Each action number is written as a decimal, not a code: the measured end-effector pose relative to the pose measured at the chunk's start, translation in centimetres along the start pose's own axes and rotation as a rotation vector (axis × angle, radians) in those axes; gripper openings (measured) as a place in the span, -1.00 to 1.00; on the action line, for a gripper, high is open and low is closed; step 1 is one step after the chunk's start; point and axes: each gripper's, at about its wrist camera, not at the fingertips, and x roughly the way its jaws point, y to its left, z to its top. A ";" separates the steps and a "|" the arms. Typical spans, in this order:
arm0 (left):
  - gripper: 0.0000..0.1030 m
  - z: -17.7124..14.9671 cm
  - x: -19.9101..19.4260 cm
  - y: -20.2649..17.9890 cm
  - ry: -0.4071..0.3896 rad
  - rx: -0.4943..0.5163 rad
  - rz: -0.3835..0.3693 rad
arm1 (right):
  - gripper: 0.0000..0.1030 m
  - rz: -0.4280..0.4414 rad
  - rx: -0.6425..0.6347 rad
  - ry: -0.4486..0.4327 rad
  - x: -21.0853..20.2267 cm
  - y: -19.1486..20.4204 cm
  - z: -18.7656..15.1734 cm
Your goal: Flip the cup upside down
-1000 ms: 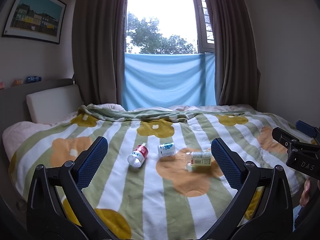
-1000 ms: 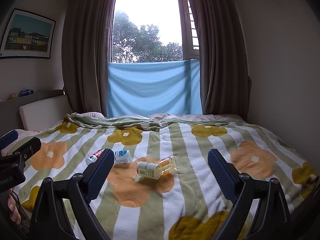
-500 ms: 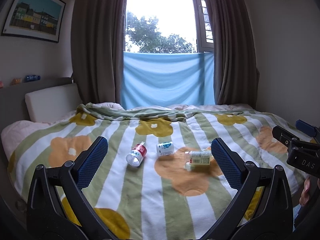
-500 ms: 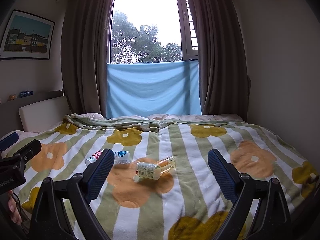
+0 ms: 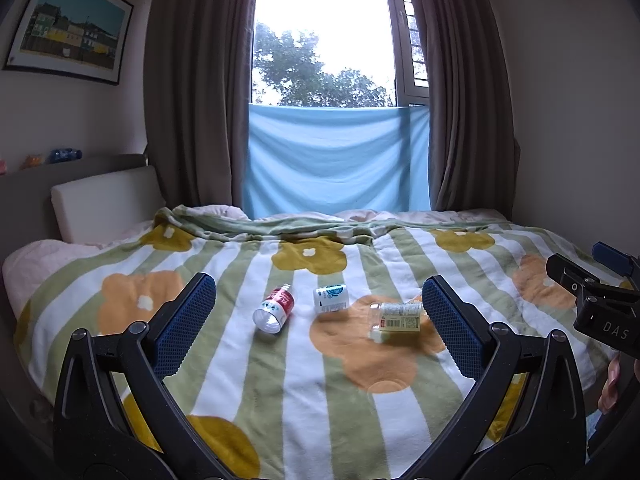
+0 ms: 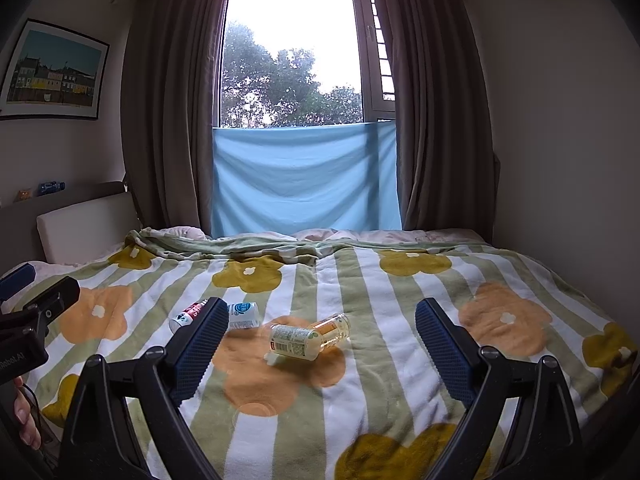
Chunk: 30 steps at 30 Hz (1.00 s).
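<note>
Three small cups lie on their sides mid-frame on the bed (image 5: pixel 304 380): a red-labelled cup (image 5: pixel 276 309), a blue-and-white cup (image 5: pixel 330 298) and a clear yellow-labelled cup (image 5: pixel 394 316), none yet flipped. Both the left tongs (image 5: pixel 318 322) and right tongs (image 6: pixel 318 346) hover with fingers wide apart and empty, probably lining up a grasp. A striped floral blanket (image 6: pixel 360 380) covers the soft bed below a curtained window (image 5: pixel 324 36) at upper centre
</note>
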 end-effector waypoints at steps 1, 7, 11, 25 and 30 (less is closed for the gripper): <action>1.00 0.0 0.0 0.0 0.000 0.000 0.000 | 0.81 -0.002 -0.001 -0.001 0.0 0.0 0.0; 1.00 0.0 0.0 0.0 0.002 0.000 -0.001 | 0.81 -0.001 -0.001 -0.001 0.0 -0.1 0.0; 1.00 -0.1 0.0 -0.1 0.001 -0.001 -0.002 | 0.81 -0.001 -0.002 0.000 0.0 -0.1 0.0; 1.00 -0.3 0.1 0.2 0.013 -0.018 -0.014 | 0.81 0.011 -0.006 0.011 0.0 0.1 -0.2; 1.00 -0.4 0.1 0.2 0.014 -0.018 -0.016 | 0.81 0.009 -0.009 0.014 0.0 0.2 -0.3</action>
